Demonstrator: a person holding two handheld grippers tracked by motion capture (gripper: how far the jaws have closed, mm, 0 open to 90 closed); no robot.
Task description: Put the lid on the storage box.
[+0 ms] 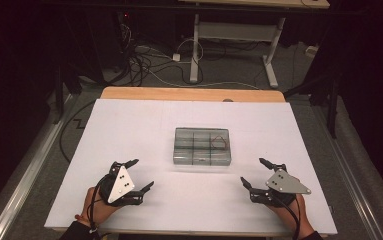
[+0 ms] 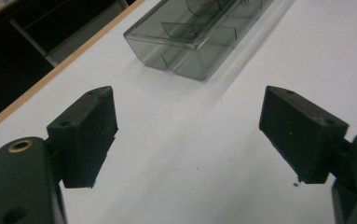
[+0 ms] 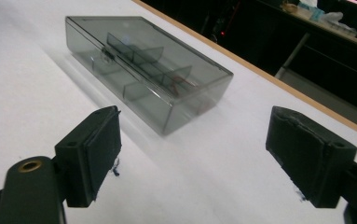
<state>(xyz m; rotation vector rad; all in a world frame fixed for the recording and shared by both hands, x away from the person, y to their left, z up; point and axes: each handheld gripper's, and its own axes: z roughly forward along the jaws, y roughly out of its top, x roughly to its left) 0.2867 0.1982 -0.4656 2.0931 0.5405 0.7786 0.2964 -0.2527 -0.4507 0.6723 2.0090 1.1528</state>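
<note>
Table (image 1: 129, 125): white sheet over a wood top, wood strip showing at the far edge.

Box (image 1: 201, 146): smoky clear plastic compartment case, lid looks shut, sits flat near the middle of the sheet. Long axis runs left-right across the table. Dividers visible inside; something thin and reddish (image 1: 220, 141) lies in a far-right compartment, can't tell what it is.

Key relation: box lies ahead of both grippers and between them, apart from both, no contact. Left gripper (image 1: 138, 175) sits near-left of the box, right gripper (image 1: 257, 172) near-right. Roughly equal standoff; right maybe slightly closer to its end of the box, too close to call.

Pose: both low over the sheet on the near side of the box, angled inward toward it. In the left gripper view the box's end (image 2: 185, 56) sits ahead, slightly off the jaw centreline. In the right gripper view the box (image 3: 148, 70) lies ahead-left, corner toward the camera.

Jaws on both spread wide, nothing between them.

Judgement: pre-approach; either side can close on a short end.
</note>
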